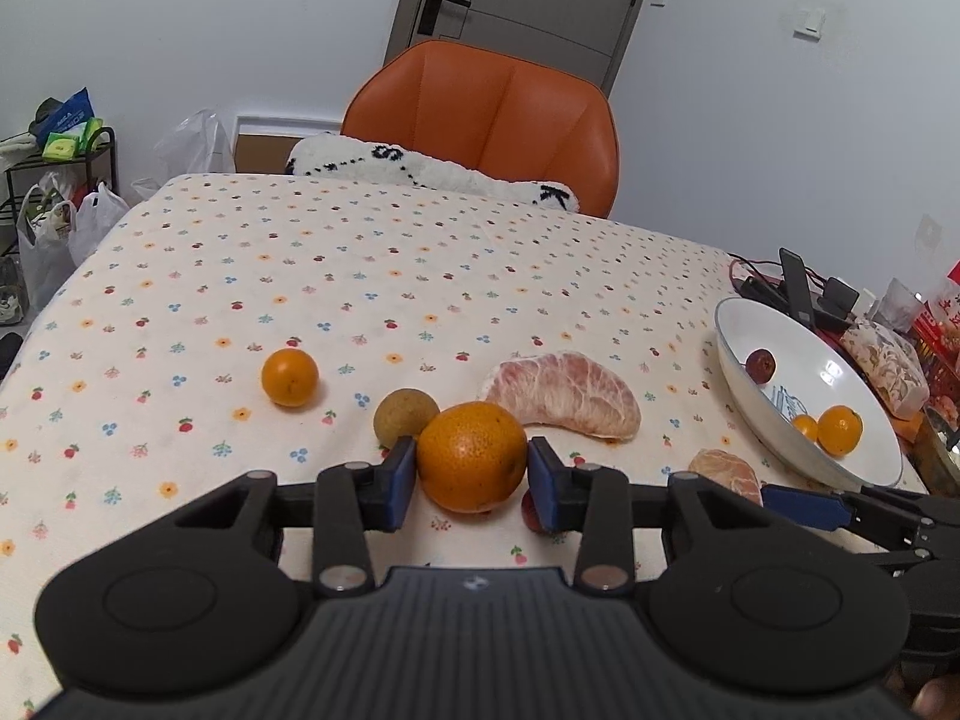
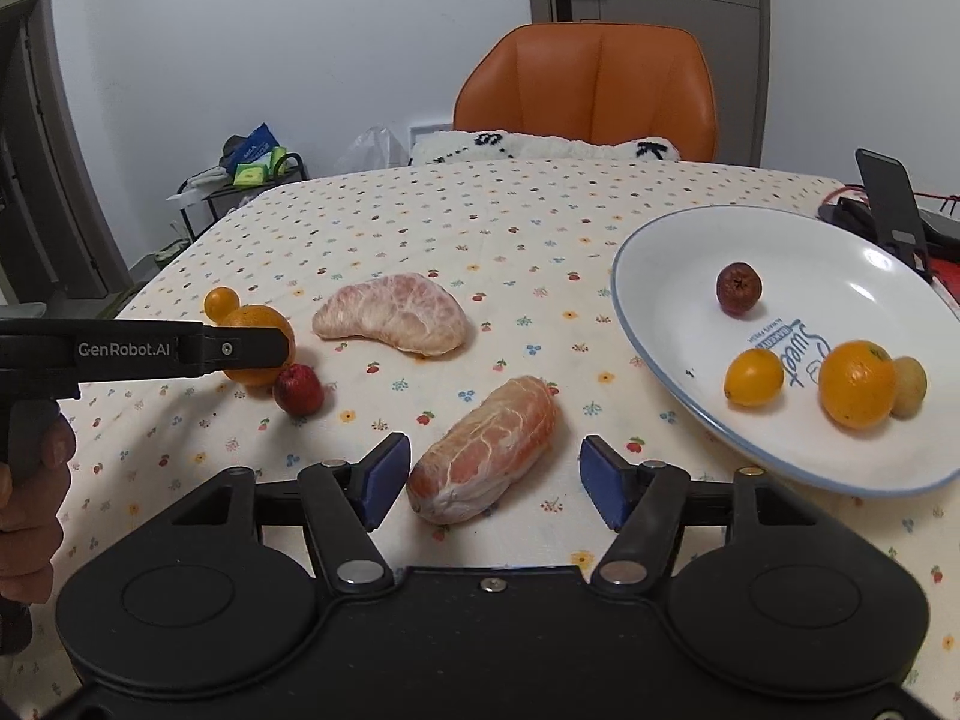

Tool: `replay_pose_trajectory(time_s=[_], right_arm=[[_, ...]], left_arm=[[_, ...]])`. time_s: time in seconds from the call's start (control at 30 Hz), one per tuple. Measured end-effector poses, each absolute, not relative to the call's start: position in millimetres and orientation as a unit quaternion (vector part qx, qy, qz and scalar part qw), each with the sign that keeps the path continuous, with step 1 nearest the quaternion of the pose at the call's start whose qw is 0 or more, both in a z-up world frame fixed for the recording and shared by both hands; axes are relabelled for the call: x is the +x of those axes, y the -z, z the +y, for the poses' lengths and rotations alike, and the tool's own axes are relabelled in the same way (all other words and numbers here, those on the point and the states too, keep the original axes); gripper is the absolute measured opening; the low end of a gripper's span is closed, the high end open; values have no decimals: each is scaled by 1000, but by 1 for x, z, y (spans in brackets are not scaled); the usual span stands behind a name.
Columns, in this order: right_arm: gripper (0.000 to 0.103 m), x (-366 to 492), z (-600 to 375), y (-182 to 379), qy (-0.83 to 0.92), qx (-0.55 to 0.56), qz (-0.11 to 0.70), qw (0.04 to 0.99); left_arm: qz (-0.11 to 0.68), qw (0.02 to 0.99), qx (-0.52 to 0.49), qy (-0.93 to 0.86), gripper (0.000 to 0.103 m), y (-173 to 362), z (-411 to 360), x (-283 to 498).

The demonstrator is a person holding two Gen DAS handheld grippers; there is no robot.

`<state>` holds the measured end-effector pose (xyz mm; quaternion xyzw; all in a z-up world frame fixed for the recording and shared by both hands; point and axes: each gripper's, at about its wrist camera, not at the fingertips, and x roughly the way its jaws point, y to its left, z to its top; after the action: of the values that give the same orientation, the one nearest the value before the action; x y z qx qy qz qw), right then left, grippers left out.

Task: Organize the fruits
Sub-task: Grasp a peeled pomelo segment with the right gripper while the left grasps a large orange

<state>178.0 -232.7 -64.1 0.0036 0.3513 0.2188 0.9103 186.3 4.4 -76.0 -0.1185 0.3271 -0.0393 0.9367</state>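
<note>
My left gripper (image 1: pixel 471 477) is shut on a large orange (image 1: pixel 471 456) low over the flowered tablecloth (image 1: pixel 300 276); its blue pads press both sides. Just behind it lie a brown-green round fruit (image 1: pixel 406 417) and a small orange (image 1: pixel 289 377). A small red fruit (image 2: pixel 298 390) sits beside the held orange (image 2: pixel 258 324). My right gripper (image 2: pixel 495 480) is open, its pads either side of a peeled citrus piece (image 2: pixel 486 450) without gripping it. A bigger peeled segment (image 2: pixel 390 315) lies farther back. The white plate (image 2: pixel 660 276) holds several fruits, among them a dark red one (image 2: pixel 738 288).
An orange chair (image 2: pixel 588 90) with a plush cushion (image 1: pixel 432 171) stands at the far edge. A phone stand (image 2: pixel 894 204) and cables sit behind the plate, and snack packets (image 1: pixel 888 366) lie beside it. A rack with bags (image 1: pixel 54 204) stands off the table's left.
</note>
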Motion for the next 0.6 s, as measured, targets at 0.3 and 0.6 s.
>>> replay_pose_trajectory(time_s=[0.3,0.6], right_arm=[[60,183,-212,67,-233,0,338,912],[34,181,-212,67,-218,-29,327,919]], left_arm=[[319,939,-123,35,38,69,16,177],[312,941,-129,25,38,65,26,170]])
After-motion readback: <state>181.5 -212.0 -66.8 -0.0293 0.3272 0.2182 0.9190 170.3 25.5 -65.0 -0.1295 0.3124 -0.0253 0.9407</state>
